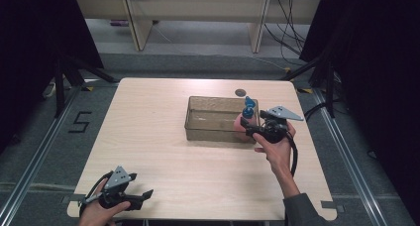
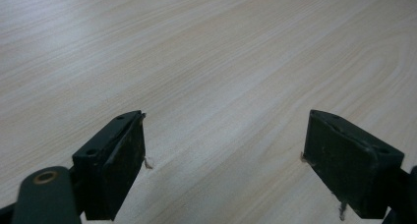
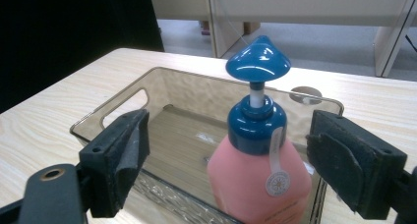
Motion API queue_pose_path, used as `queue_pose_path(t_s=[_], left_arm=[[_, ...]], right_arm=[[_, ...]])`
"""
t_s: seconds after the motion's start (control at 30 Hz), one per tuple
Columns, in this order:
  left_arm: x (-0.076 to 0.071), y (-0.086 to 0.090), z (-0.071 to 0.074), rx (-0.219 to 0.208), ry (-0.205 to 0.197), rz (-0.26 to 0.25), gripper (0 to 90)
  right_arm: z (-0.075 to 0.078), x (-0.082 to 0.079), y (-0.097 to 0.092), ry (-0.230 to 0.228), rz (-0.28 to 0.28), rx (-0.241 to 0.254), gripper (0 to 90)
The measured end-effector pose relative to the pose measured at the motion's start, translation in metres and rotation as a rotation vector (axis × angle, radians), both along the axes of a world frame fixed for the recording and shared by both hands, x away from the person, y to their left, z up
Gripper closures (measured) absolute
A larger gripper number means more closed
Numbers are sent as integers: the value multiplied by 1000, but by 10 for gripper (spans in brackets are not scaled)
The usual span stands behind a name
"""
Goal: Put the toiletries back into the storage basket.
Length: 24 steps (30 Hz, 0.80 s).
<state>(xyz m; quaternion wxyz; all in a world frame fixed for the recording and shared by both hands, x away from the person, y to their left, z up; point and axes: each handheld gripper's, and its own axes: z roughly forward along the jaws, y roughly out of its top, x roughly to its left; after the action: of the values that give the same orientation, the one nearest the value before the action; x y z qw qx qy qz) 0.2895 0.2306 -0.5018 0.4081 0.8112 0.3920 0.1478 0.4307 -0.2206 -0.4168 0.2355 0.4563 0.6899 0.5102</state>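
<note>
A pink pump bottle (image 1: pixel 241 125) with a blue pump head (image 1: pixel 249 107) stands upright at the right end of a clear brown bin (image 1: pixel 213 98) on the wooden table (image 1: pixel 148 137). My right gripper (image 1: pixel 249 129) is open at that end of the bin. In the right gripper view its jaws stand on either side of the bottle (image 3: pixel 255 180), apart from it, with the bin (image 3: pixel 123 91) behind. My left gripper (image 1: pixel 141 198) rests open near the table's front left edge. In the left gripper view, bare tabletop (image 2: pixel 196 47) lies between the pads of the left gripper (image 2: pixel 226 150).
A round grey cable grommet (image 1: pixel 240 92) sits in the tabletop just behind the bin. Black stand legs (image 1: pixel 64 77) flank the table on the floor. A "5" mark (image 1: pixel 80 122) is on the floor at the left. Light desks (image 1: pixel 198 13) stand beyond.
</note>
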Motion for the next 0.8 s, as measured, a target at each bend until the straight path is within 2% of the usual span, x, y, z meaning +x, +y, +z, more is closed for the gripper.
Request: queue_pose_path(t_s=[0.03,0.07,0.1,0.17,0.23,0.33,0.37,0.4,0.47,0.5,0.6,0.63,0.67,0.7,0.73,0.8], left_arm=[[0,0,0,0,-1,0,152],[0,0,0,-2,-1,1,152],[0,0,0,-2,-1,1,152],[0,0,0,-2,0,2,153],[0,0,0,-2,0,2,152],[0,0,0,-2,1,3,153],[0,0,0,-2,1,3,153],[0,0,0,-2,1,3,152],[0,0,0,-3,1,3,152],[0,0,0,-3,1,3,152],[0,1,0,3,8,-1,153],[0,0,0,1,6,0,152],[0,0,0,0,2,4,152],[0,0,0,-3,1,4,153],[0,0,0,-2,1,4,152],[0,0,0,-1,3,1,152]], right_arm=[[1,-1,-1,-5,4,-10,172],[1,-3,1,18,5,13,173],[0,-3,1,1,9,9,173],[1,-6,1,5,15,-4,174],[0,-8,3,9,22,22,174],[-1,-10,4,-3,39,7,174],[0,-12,4,-1,35,-14,174],[0,-12,5,0,50,7,174],[0,-16,7,13,46,10,175],[0,-16,6,-1,48,-2,175],[-1,-20,10,16,56,32,175],[-1,-20,10,7,71,16,175],[-2,-21,11,12,76,25,176],[-2,-22,10,-2,77,-4,176],[-3,-23,13,14,74,26,176],[-4,-24,13,13,91,13,175]])
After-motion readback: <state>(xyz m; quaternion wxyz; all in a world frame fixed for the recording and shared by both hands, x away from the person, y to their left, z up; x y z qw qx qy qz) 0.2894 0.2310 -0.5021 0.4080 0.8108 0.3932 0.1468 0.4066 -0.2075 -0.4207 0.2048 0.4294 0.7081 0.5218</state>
